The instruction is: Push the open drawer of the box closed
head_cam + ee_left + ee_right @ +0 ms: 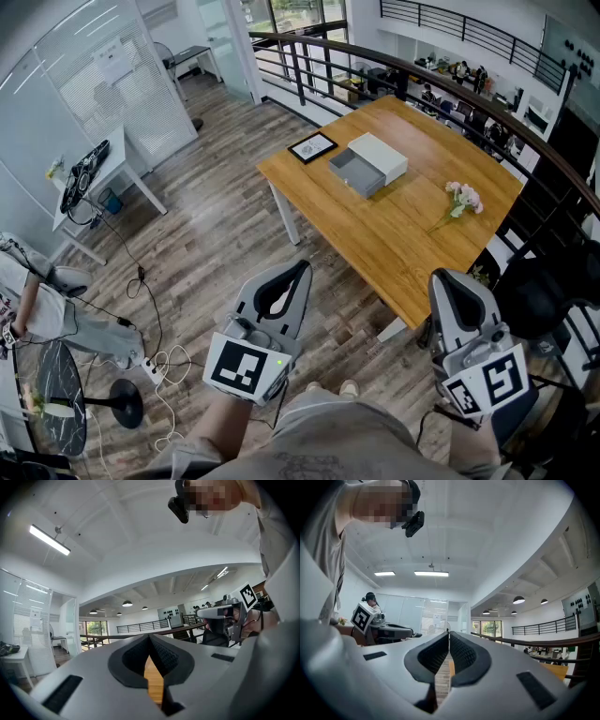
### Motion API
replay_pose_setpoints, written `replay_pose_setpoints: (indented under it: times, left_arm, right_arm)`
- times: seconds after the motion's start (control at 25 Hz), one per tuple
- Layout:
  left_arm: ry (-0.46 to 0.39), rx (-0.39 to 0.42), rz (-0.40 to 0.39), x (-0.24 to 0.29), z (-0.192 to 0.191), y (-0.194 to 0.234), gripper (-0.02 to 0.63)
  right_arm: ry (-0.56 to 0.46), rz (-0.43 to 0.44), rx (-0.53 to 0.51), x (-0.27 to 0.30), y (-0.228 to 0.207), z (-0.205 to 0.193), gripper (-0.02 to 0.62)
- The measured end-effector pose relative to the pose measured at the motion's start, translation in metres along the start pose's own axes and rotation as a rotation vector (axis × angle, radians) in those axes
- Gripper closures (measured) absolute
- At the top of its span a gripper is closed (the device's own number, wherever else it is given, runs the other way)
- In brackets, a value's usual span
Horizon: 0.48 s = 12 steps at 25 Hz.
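Note:
A white box (382, 154) lies on the wooden table (403, 234), far ahead of me. Its grey drawer (355, 173) is pulled out toward the table's left edge. Both grippers hang low over the floor, well short of the table and apart from the box. My left gripper (300, 269) is shut and holds nothing; in the left gripper view its jaws (150, 638) meet at the tip. The right gripper (449, 278) is shut and empty as well, its pads touching in the right gripper view (448, 634). Neither gripper view shows the box.
On the table a black picture frame (311, 147) lies left of the box and a pink flower (461, 198) to its right. A black railing (422, 80) curves behind the table. Cables (159, 361), a white desk (98, 178) and a seated person (37, 309) are at the left.

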<state>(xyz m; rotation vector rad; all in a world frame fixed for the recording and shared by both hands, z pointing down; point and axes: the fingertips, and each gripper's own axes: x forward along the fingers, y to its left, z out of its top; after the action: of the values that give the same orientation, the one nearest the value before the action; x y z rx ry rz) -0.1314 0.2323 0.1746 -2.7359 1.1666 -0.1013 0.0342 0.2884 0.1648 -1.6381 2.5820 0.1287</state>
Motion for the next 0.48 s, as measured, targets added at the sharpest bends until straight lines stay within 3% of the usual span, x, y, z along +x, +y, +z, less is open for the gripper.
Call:
replay_pose_setpoints:
  times: [0.48]
  left_arm:
    - [0.005, -0.029, -0.003, 0.002, -0.002, -0.009, 0.591]
  right_arm:
    - [0.03, -0.018, 0.052, -0.002, -0.015, -0.012, 0.56]
